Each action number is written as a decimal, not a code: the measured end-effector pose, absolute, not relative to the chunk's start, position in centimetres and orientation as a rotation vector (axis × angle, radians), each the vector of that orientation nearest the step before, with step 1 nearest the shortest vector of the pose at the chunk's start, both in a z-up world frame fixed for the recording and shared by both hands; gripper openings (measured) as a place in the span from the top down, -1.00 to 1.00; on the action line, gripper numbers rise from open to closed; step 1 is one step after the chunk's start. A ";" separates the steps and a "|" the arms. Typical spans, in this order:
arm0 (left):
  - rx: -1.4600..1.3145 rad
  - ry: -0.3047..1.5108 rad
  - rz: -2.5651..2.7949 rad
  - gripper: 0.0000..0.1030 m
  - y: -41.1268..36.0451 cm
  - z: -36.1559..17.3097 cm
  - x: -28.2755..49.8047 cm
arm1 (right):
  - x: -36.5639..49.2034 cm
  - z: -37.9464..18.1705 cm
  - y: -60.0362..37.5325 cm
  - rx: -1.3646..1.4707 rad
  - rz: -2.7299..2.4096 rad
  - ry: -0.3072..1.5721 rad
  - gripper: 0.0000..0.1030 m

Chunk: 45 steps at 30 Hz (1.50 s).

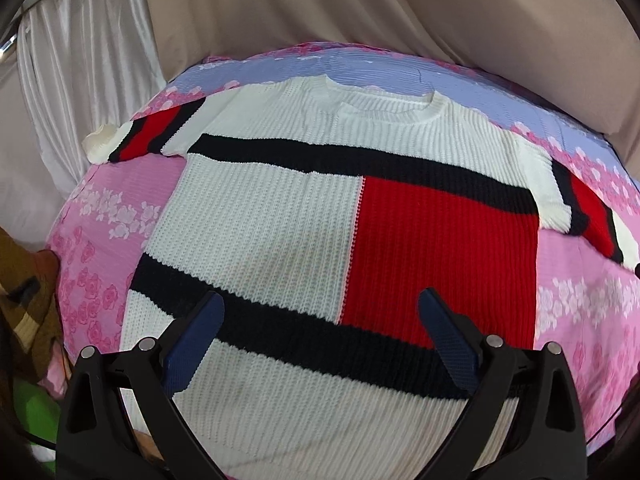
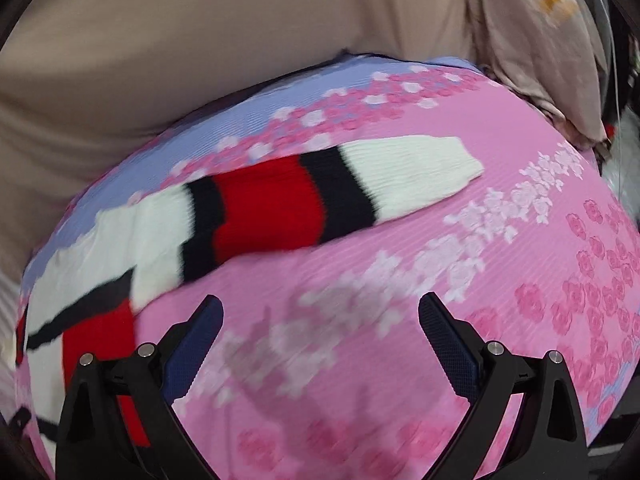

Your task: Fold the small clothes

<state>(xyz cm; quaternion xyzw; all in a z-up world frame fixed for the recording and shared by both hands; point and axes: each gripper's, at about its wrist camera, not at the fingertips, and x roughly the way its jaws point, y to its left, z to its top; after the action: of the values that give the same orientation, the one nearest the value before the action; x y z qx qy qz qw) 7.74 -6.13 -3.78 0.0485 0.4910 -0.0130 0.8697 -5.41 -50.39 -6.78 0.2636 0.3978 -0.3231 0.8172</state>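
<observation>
**Sweater spread flat on flowered sheet, both grippers empty**

Blue-padded fingers [image 1: 192,344] of the left gripper [image 1: 320,336] are seen spread wide over the lower body of the sweater [image 1: 280,216], with nothing held between them. The sweater is laid flat, front up, on a pink and lilac flowered sheet [image 1: 100,280], its round ribbed neckline at the far side and its hem nearest the camera. It is knitted in a coarse rib, mostly cream white, crossed by two broad black bands; a large red block is set between the bands on one side, divided from the white by a vertical seam. Both sleeves are stretched outward, each banded in white, black, red, black and white toward the cuff.

In the right wrist view, the right gripper [image 2: 320,336] is held above bare sheet [image 2: 440,300] just beside the sweater's body, its fingers [image 2: 448,344] likewise wide apart and empty. One outstretched sleeve [image 2: 328,192] is shown lying across the sheet beyond them, slightly blurred. Beige drapery [image 1: 400,8] is seen behind the sheet.
</observation>
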 end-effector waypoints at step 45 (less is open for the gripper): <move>-0.145 1.270 -0.066 -0.82 1.1 -11.4 28.3 | 8.8 -7.5 -23.2 0.312 -0.254 0.984 -0.03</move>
<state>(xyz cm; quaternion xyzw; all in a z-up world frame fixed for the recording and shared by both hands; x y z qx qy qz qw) 28.31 1.12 -11.42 -0.0674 0.5926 -0.0309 0.8021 8.83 -23.23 -7.53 0.1487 0.4690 -0.1210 0.8621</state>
